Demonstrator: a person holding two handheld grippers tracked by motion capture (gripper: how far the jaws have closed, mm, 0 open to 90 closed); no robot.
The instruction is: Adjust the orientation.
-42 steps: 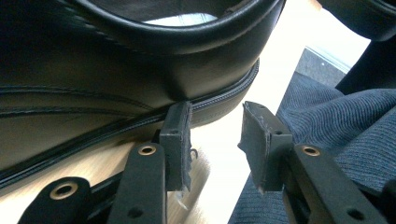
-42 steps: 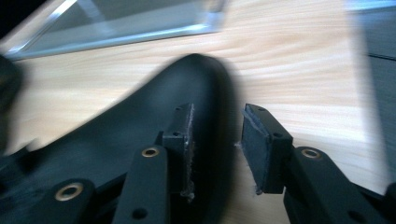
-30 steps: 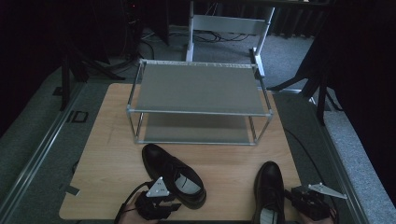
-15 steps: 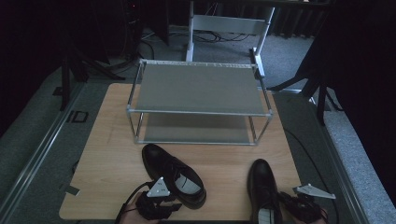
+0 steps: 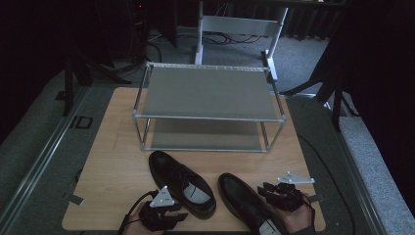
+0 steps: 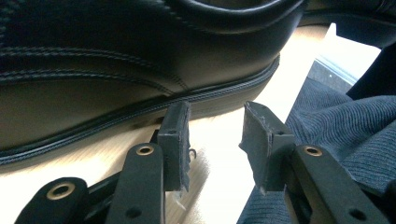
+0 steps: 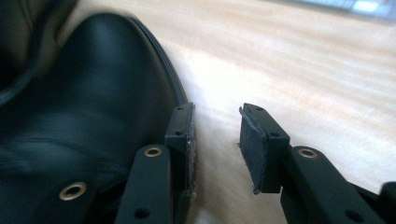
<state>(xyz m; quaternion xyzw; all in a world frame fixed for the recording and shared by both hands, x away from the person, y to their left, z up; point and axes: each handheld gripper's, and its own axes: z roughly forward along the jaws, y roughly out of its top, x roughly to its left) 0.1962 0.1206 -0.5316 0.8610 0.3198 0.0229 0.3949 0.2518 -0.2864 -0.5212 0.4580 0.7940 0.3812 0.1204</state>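
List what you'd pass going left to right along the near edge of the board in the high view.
left tool → left shoe → right shoe → right tool. The two-tier rack stands farther back, so it is left out.

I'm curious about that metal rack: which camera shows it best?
The high view: the two-shelf rack stands whole on the wooden table. The gripper views look at black shoes and tabletop instead.
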